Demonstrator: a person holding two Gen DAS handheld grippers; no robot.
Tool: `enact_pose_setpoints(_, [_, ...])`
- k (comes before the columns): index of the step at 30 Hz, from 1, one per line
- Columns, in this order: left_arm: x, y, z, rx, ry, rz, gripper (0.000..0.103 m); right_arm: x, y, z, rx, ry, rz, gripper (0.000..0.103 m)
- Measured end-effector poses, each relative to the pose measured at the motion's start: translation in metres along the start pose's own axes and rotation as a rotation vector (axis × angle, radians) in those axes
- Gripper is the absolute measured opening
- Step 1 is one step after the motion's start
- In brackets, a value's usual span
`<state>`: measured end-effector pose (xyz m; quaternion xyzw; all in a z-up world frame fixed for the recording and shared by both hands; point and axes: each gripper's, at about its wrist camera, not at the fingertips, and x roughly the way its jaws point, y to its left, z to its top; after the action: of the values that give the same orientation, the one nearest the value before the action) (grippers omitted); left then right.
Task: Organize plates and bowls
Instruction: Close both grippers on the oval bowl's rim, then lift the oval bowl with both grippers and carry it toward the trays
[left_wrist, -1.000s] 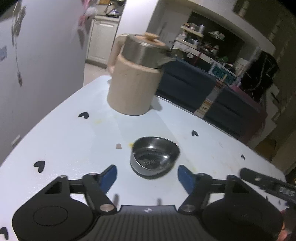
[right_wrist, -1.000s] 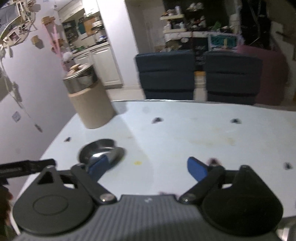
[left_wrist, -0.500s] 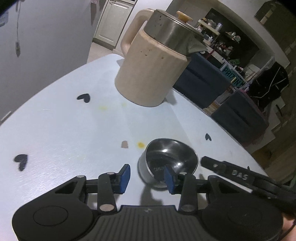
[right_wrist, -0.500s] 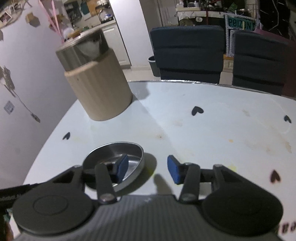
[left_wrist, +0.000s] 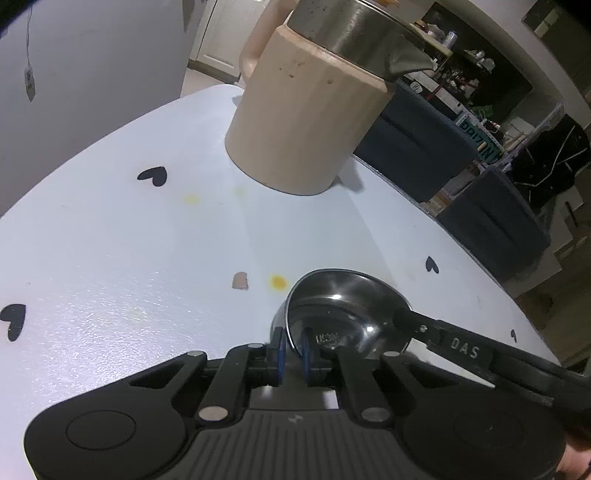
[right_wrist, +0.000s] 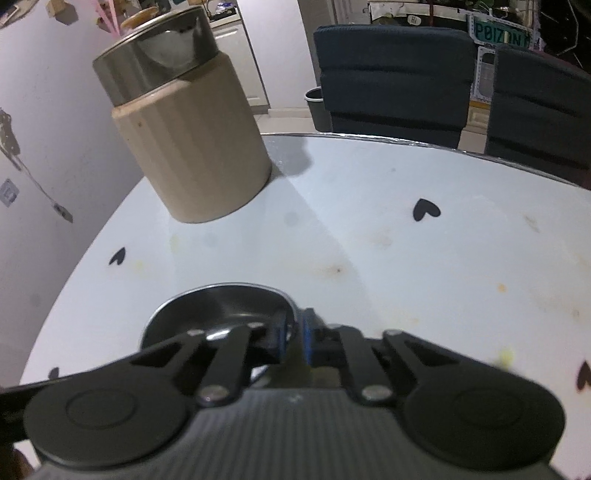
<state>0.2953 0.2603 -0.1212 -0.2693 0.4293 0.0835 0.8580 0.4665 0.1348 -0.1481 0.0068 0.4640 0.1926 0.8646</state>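
A small steel bowl (left_wrist: 343, 295) stands on the white table (left_wrist: 110, 240), near its front edge. My left gripper (left_wrist: 291, 352) is closing on the bowl's near-left rim, one blue pad outside the wall and one inside, pressing on it. In the right wrist view the same bowl (right_wrist: 221, 302) lies low and left of centre. My right gripper (right_wrist: 294, 334) is closing on its right rim, which sits pinched between the blue pads. The right gripper's black fingers (left_wrist: 461, 349) show in the left wrist view, reaching onto the bowl from the right.
A tall beige jug with a steel lid (left_wrist: 306, 122) stands behind the bowl, also seen as the jug (right_wrist: 192, 155) at far left. Black heart marks and yellow stains dot the table (right_wrist: 406, 258). Dark blue chairs (right_wrist: 395, 81) stand past the far edge; a wall runs along the left.
Both grippers have come down and forward to the bowl, and their jaws have gone from wide apart to pinching its rim on opposite sides. The bowl has stayed in place.
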Motion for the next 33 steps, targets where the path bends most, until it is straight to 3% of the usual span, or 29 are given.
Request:
enact_pose_setpoints(8, [-0.031, -0.024, -0.008, 0.078, -0.034, -0.011, 0.007, -0.035, -0.003, -0.006, -0.006, -0.021, -0.018, 0.008])
enact_pose_setpoints(18, [-0.090, -0.066, -0.042, 0.169, -0.058, -0.064, 0.007, -0.118, -0.013, -0.031, -0.041, -0.076, -0.061, 0.007])
enact_pose_setpoints(26, [-0.125, -0.104, -0.084, 0.232, -0.066, -0.129, 0.006, -0.193, -0.049, -0.069, 0.005, -0.110, -0.071, 0.008])
enact_pose_setpoints(33, [-0.135, -0.145, -0.131, 0.307, -0.027, -0.221, 0.006, -0.253, -0.090, -0.109, 0.002, -0.129, -0.110, 0.008])
